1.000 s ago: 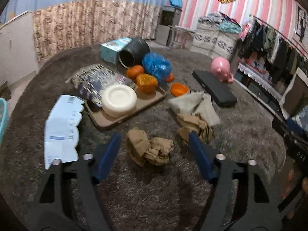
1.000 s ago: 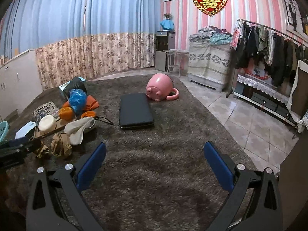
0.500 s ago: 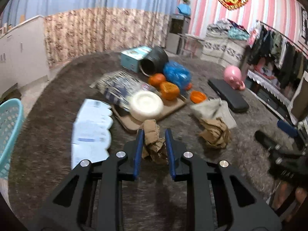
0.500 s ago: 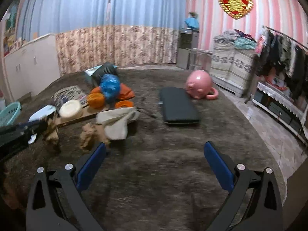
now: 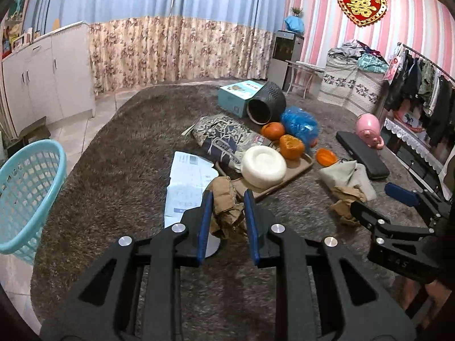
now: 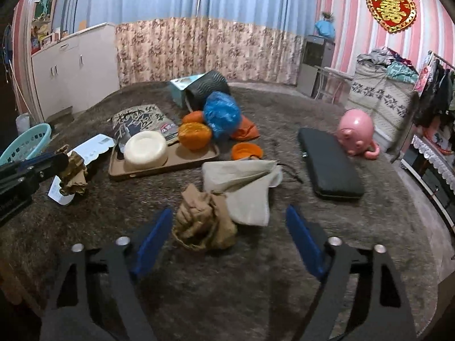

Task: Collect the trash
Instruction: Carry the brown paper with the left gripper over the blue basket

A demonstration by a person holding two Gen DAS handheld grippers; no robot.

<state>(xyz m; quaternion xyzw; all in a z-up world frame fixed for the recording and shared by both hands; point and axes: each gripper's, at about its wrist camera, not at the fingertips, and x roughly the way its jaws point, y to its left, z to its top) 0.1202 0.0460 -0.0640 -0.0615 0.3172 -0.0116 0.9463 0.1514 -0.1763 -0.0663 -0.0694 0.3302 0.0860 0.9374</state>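
Note:
My left gripper is shut on a crumpled brown paper wad and holds it above the carpet; the wad also shows in the right wrist view. My right gripper is open, its jaws on either side of a second crumpled brown paper wad that lies on the carpet, also seen in the left wrist view. A teal mesh basket stands at the left edge of the carpet.
A brown tray holds a white bowl and an orange piece. A beige cloth, white paper sheet, blue bag, black pad, pink pig toy and black pot lie around.
My left gripper closed on the brown paper wad and lifted it. My right gripper moved left and down to straddle the second wad.

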